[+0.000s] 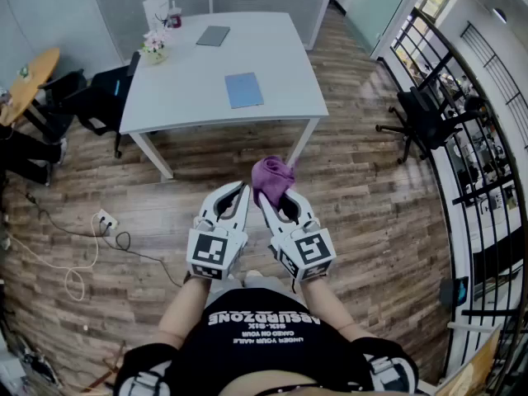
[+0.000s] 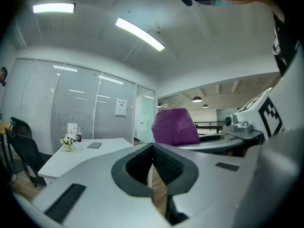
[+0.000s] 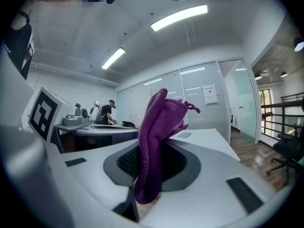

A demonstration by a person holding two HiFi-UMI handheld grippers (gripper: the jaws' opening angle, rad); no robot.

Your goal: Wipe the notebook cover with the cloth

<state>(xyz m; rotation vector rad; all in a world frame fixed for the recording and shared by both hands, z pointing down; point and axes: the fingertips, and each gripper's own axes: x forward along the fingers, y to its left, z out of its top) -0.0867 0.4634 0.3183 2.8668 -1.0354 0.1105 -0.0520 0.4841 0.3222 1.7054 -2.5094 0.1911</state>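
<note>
We look down from the head camera on a wooden plank floor [image 1: 363, 196] and both handheld grippers, held side by side in front of the person's black shirt [image 1: 264, 337]. The left gripper [image 1: 239, 190] has its jaws pressed together with nothing between them; its own view shows the two dark pads meeting in a line. The right gripper [image 1: 276, 200] is clamped on a purple knitted cloth [image 1: 272, 178], which stands up in a bunch above the jaw tips. In the right gripper view the cloth [image 3: 159, 141] runs down between the pads, with a fold hanging below them.

At 12 o'clock from the grippers stands a white rectangular table [image 1: 214, 115]. A flat light-blue notebook [image 1: 244, 90] lies on it near the front edge, well apart from the cloth. Open tabletop surrounds the notebook on all sides. At the table's far end we see a flat grey rectangle [image 1: 213, 35], a small pot of flowers [image 1: 153, 48] and a white paper bag [image 1: 156, 8].

The floor between the grippers and the table is open. A black office chair [image 1: 421, 118] sits at 2 o'clock beside a black railing [image 1: 487, 163]. A white power strip [image 1: 105, 221] with loose cable lies at 9 o'clock.
</note>
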